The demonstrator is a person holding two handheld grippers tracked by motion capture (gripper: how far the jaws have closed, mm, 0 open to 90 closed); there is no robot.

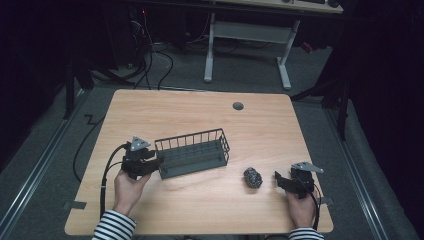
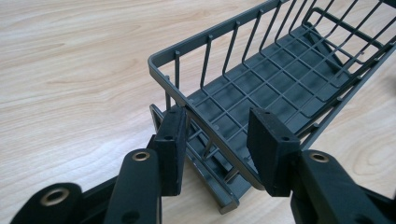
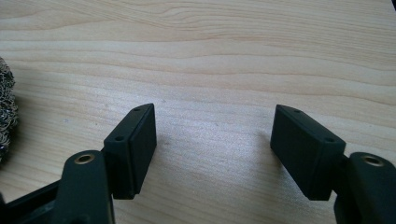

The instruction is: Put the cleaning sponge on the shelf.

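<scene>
A dark grey wire basket [image 1: 192, 137] lies on the wooden table [image 1: 200, 110], left of centre. My left gripper [image 1: 155, 162] is at its left end. In the left gripper view the basket's end rim [image 2: 156, 70] runs slantwise between the jaws of the left gripper [image 2: 215, 126], and both pads touch it. A ball of metal scouring wool [image 1: 253, 177] sits to the right of the basket. My right gripper [image 1: 276, 178] rests just right of it, open wide with bare wood between its jaws. The right gripper view shows that gripper [image 3: 215, 126] and the wool [image 3: 7, 107] at the left edge.
A round grey cable grommet [image 1: 238, 106] sits near the table's far edge. Beyond the table are a white desk frame [image 1: 285, 60] and loose cables on the floor. A person's striped sleeves [image 1: 114, 227] come in at the bottom.
</scene>
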